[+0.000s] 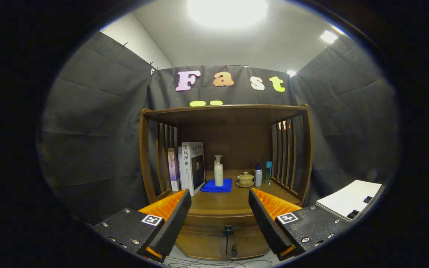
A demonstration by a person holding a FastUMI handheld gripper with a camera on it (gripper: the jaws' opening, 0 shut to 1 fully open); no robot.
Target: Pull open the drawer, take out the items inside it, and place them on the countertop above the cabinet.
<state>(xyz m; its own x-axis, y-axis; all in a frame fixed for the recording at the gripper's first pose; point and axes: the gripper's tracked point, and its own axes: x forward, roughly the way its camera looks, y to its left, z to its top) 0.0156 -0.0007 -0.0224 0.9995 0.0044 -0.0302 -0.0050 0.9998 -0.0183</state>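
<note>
Between the spread fingers, at 6 o'clock low in the gripper view: drawer (220,224) of the wooden cabinet (225,178), front shut, small dark knob (228,229) at its centre. Contents hidden; cannot tell what lies inside. Gripper (220,203) released, jaws wide apart, grasping nothing, well short of the cabinet.

Step in hand, by judgement: approach to the knob, nothing yet pulled. To do well: line up square on the knob, drop slightly toward 6 o'clock, close both fingers on it from either side, then draw straight back along the drawer's run, no twist. Small knob, so a slip looks likely if off-centre.

Countertop (233,201) above the drawer: smooth brown wood, rounded front lip, bare patch at the front suited to set-downs. At 11 o'clock from the knob, upright books (193,167), flat glossy covers. At 12 o'clock, white pump bottle (218,172), cylindrical, standing on a folded blue cloth (217,186), soft nap. At 1 o'clock, squat lidded cup (245,179) on a saucer, ceramic look; just beside it two slim bottles (263,173). Slatted side panels, flat top shelf. Two lower doors under the drawer.
</note>
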